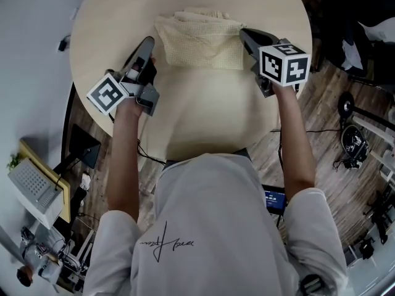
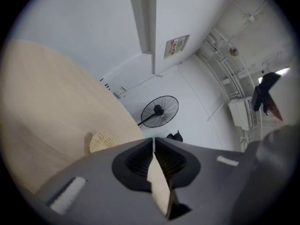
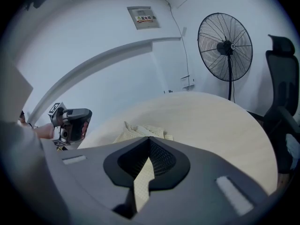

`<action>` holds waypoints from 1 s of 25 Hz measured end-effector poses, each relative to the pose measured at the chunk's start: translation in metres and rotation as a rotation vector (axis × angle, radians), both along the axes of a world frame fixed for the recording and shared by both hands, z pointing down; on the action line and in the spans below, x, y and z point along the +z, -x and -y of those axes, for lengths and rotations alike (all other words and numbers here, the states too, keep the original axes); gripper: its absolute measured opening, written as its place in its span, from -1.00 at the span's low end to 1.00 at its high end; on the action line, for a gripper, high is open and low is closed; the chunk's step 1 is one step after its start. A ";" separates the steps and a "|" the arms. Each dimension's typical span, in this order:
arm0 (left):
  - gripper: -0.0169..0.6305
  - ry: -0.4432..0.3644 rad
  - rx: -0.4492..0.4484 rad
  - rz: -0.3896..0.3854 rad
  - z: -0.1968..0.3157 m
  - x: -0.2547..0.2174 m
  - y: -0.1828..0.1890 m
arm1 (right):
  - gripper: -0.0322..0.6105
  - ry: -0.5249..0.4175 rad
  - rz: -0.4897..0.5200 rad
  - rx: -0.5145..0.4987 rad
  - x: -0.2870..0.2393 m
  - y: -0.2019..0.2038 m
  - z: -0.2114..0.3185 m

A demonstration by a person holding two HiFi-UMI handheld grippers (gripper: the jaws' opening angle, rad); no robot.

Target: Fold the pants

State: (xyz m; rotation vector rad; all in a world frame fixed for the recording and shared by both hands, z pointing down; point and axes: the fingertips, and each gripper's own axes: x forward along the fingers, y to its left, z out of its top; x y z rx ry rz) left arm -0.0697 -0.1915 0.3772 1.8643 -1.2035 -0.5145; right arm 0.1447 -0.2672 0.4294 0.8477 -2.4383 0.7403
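Note:
The cream waffle-weave pants point(image 1: 200, 39) lie folded into a compact rectangle at the far side of the round wooden table point(image 1: 203, 116). My left gripper point(image 1: 148, 42) hovers just left of the bundle, apart from it, with its jaw tips together and nothing between them. In the left gripper view the jaws point(image 2: 153, 138) meet, and a corner of the pants point(image 2: 102, 141) shows to the left. My right gripper point(image 1: 242, 32) sits at the bundle's right edge, jaws closed and empty. From the right gripper view the tips point(image 3: 149, 138) meet above the pants point(image 3: 140, 130), which rest flat.
A standing fan point(image 3: 225, 46) and a black office chair point(image 3: 281, 88) stand beyond the table. On the floor are cables and gear at the right point(image 1: 355, 140) and a keyboard on a box at the left point(image 1: 34, 184). The person stands against the table's near edge.

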 end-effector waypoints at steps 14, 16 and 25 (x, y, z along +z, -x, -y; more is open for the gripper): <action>-0.78 0.017 0.000 0.230 -0.052 -0.020 -0.007 | -0.90 -0.069 0.078 0.069 -0.047 -0.009 -0.054; -0.77 0.017 0.001 0.247 -0.060 -0.021 -0.008 | -0.90 -0.074 0.089 0.076 -0.053 -0.011 -0.063; -0.78 -0.044 0.005 0.328 -0.096 -0.038 -0.018 | -0.90 -0.102 0.118 0.106 -0.081 -0.021 -0.107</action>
